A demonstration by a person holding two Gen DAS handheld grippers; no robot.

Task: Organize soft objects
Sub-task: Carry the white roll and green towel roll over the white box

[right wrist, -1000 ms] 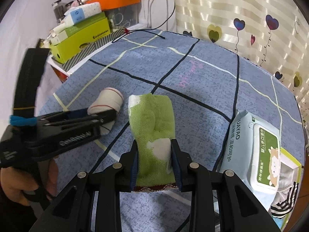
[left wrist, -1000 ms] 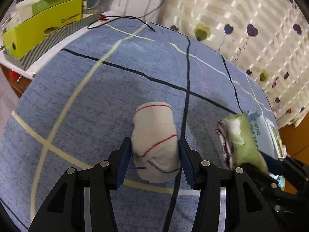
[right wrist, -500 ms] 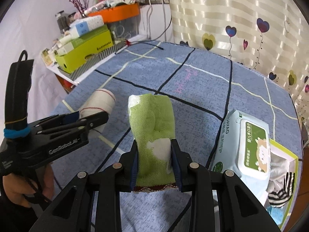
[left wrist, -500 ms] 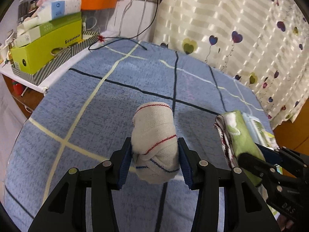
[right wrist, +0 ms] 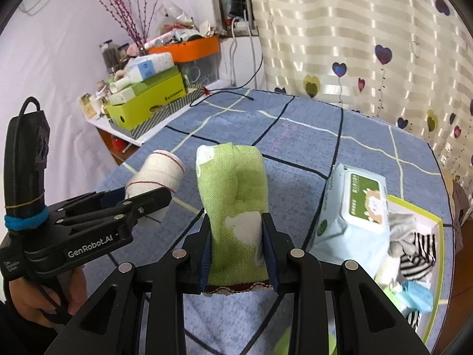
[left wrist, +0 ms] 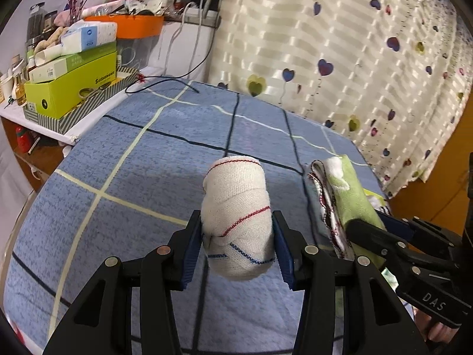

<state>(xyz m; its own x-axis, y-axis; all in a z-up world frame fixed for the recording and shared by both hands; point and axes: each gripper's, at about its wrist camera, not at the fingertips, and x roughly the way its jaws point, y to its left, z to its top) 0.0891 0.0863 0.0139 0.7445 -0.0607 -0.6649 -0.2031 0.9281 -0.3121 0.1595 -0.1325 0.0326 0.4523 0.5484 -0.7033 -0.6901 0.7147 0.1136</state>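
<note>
The right gripper (right wrist: 236, 245) is clamped on a folded green cloth (right wrist: 233, 195), its long axis running out along the fingers; the left gripper (left wrist: 238, 248) grips a rolled white cloth (left wrist: 236, 216) the same way, both lifted off the blue checked bedspread (left wrist: 133, 183); the yellow-rimmed box (right wrist: 434, 236) of what look like socks lies right of the green cloth, past the wet-wipes pack (right wrist: 351, 210); so the right hand is nearer it.
</note>
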